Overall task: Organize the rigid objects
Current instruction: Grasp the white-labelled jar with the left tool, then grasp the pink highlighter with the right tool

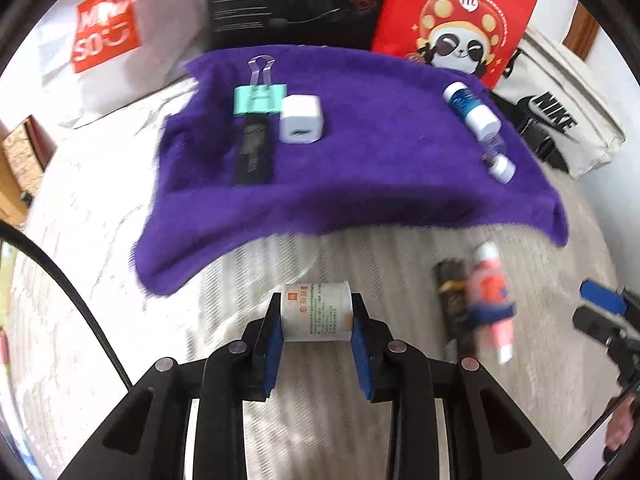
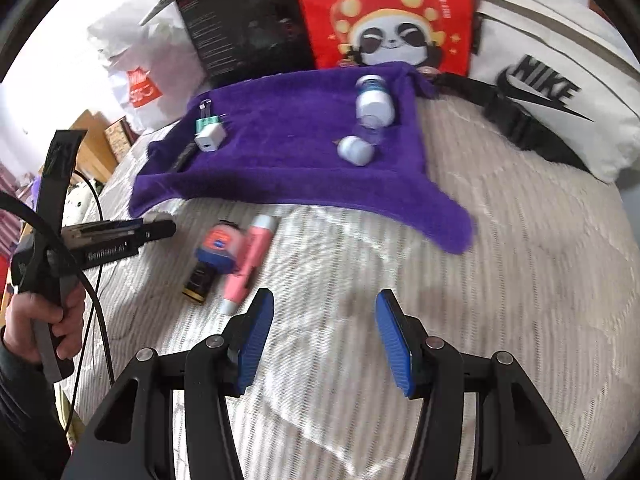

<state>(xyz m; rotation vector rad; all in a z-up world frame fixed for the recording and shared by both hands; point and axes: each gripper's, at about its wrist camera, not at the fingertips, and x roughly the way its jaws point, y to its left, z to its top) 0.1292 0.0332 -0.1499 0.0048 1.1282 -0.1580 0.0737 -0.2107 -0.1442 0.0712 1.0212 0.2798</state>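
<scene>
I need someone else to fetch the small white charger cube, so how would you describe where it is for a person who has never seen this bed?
Find the purple towel spread on the bed in front of the red panda bag. Near its far left corner lies a mint binder clip above a black stick. The white charger cube sits just right of these, boxy, with one slot.
</scene>
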